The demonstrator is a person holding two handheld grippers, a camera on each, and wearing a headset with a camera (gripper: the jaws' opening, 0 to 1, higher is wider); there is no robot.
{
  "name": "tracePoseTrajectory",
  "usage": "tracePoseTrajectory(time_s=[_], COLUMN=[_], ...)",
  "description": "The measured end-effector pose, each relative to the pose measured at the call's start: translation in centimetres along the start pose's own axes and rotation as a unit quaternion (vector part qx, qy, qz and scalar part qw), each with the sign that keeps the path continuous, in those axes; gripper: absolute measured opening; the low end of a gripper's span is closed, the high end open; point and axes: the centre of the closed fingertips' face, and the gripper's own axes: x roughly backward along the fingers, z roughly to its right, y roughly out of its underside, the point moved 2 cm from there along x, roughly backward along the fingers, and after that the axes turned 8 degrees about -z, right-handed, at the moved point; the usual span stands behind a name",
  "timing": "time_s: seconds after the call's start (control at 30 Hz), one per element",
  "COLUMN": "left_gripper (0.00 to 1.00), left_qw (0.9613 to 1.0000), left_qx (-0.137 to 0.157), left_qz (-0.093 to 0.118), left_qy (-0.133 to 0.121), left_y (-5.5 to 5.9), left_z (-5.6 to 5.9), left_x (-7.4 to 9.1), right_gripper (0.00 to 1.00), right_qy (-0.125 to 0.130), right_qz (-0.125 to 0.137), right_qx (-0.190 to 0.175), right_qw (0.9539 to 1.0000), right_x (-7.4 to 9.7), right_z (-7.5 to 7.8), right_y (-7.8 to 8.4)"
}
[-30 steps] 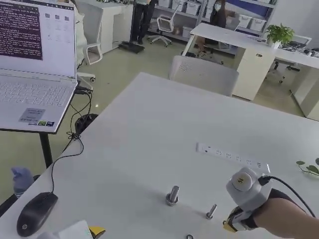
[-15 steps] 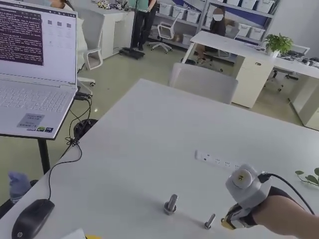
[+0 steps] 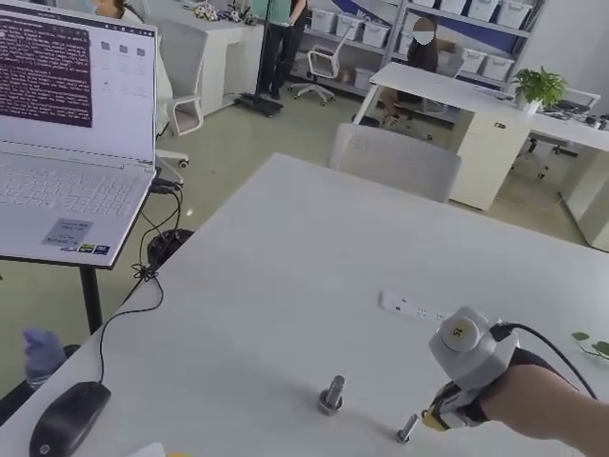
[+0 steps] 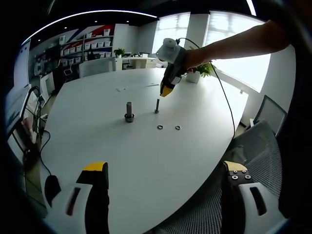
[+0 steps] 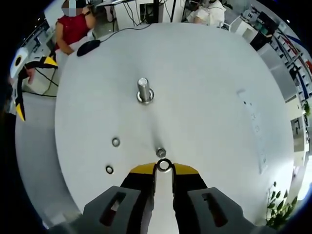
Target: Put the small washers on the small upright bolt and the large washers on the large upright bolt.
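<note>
On the white table [image 3: 276,286] the large upright bolt [image 3: 330,394] [image 5: 143,90] [image 4: 129,111] stands left of the small upright bolt [image 3: 407,427] [image 5: 161,152] [image 4: 157,105]. My right gripper [image 5: 164,169] [image 3: 430,421] [image 4: 165,92] is shut on a washer [image 5: 164,165], held just beside the small bolt's top. Two loose washers [image 5: 116,142] [image 5: 109,169] lie flat on the table, also seen as washers [image 4: 160,127] [image 4: 178,128] in the left gripper view. My left gripper [image 4: 165,195] hangs open and empty over the table's near edge, far from the bolts.
A laptop [image 3: 67,181] stands on a side stand at the left, with a mouse [image 3: 67,419] at the table's near left corner. A power strip [image 3: 419,309] lies behind the bolts. A grey chair [image 3: 395,162] sits at the far edge.
The head camera has shifted a little. My right gripper with the washer has drawn in closer to the small bolt. Bolts and loose washers have stayed in place.
</note>
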Motion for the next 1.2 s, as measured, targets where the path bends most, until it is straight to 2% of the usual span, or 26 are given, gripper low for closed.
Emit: tracePoseTrajectory(time_s=[0.67, 1.03, 1.1, 1.2], left_gripper=[0.93, 0.91, 0.90, 0.91], left_qw=[0.9999, 0.9999, 1.0000, 0.9999], left_qx=[0.006, 0.005, 0.006, 0.008], left_qz=[-0.012, -0.010, -0.001, -0.002], left_qy=[0.003, 0.007, 0.008, 0.007], left_y=[0.7, 0.3, -0.2, -0.2], left_z=[-0.1, -0.2, 0.0, -0.1], left_x=[-0.2, -0.3, 0.0, -0.1], right_gripper=[0.13, 0.13, 0.13, 0.13], right_qy=[-0.003, -0.009, -0.009, -0.009], right_qz=[-0.004, -0.007, -0.008, -0.009], right_qx=[0.014, 0.011, 0.013, 0.013], right_qw=[0.9999, 0.9999, 0.9998, 0.9998], right_x=[-1.4, -1.9, -2.1, -2.4], right_z=[-0.2, -0.3, -0.3, -0.3], right_y=[-0.9, -0.9, -0.9, -0.8])
